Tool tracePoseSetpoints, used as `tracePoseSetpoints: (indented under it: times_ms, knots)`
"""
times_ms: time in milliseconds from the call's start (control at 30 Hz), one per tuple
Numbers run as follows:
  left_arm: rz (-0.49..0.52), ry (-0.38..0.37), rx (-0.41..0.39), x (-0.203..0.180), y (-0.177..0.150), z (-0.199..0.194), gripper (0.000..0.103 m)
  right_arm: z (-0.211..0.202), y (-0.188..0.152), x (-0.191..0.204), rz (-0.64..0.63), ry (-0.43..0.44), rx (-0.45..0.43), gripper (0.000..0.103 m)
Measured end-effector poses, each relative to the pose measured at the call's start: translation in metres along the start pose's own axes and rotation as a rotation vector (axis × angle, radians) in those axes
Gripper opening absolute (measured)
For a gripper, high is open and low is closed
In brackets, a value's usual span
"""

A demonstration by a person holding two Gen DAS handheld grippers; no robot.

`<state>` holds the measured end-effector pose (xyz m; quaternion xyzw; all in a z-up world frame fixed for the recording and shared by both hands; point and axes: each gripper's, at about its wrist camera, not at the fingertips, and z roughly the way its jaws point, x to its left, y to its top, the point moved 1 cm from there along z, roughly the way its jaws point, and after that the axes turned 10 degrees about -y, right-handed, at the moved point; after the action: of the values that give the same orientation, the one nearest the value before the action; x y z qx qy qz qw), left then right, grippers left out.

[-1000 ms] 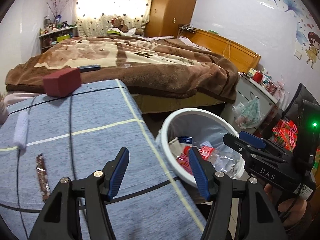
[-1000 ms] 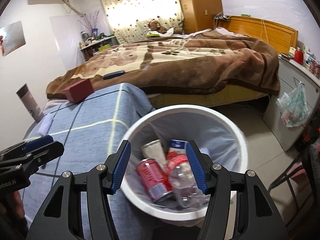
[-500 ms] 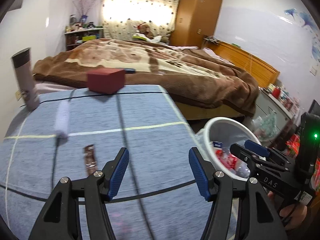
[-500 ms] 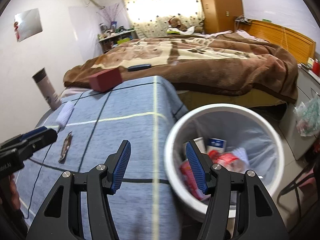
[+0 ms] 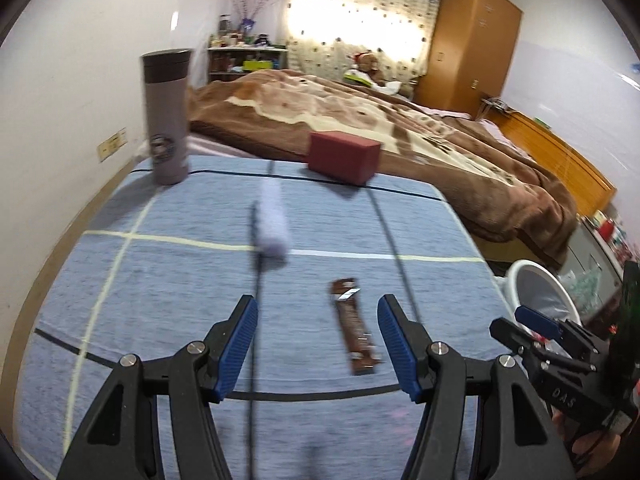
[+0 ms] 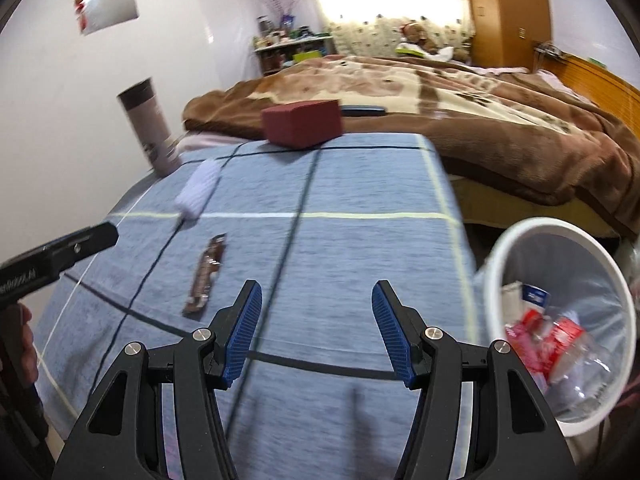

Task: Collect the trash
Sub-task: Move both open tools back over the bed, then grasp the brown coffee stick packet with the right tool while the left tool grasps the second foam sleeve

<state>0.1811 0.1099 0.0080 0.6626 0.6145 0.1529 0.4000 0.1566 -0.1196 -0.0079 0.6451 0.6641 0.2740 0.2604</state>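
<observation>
Both claws released and empty above blue-clothed worktop (image 5: pixel 160 280): left claw (image 5: pixel 318 344), right claw (image 6: pixel 316 332). Brown wrapper (image 5: pixel 354 326) flat near left claw's right finger; white bin (image 6: pixel 560 320) of trash at right.

Both cameras ride on hand-held grippers and look forward and down along their own fingers, from close above the near edge of the table (image 5: pixel 168 280). The left view faces the table squarely, with the bin (image 5: pixel 538 296) only at its far right edge. The right view sits further right, taking in the table's right half and the bin (image 6: pixel 560 320) beside it. Both share the wrapper (image 5: pixel 354 326) (image 6: pixel 206 276), red box (image 5: pixel 344 156) (image 6: pixel 302 124), flask (image 5: pixel 166 114) (image 6: pixel 150 130), and bed (image 5: pixel 400 120) beyond.
</observation>
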Motion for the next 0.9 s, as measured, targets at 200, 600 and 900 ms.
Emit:
tracePoseSetpoints:
  times_ms: [200,600,900]
  knots:
    - [-0.042,0.033,0.007,0.035,0.004,0.001,0.065,0.013,0.005,0.034,-0.038,0.057,0.036,0.059]
    - [-0.038,0.007,0.038,0.062,0.029,0.029,0.068,0.046,0.004,0.081,-0.081,0.081,0.111,0.059]
    - [-0.048,-0.036,0.081,0.072,0.053,0.077,0.069,0.058,0.004,0.093,-0.111,0.047,0.128,0.046]
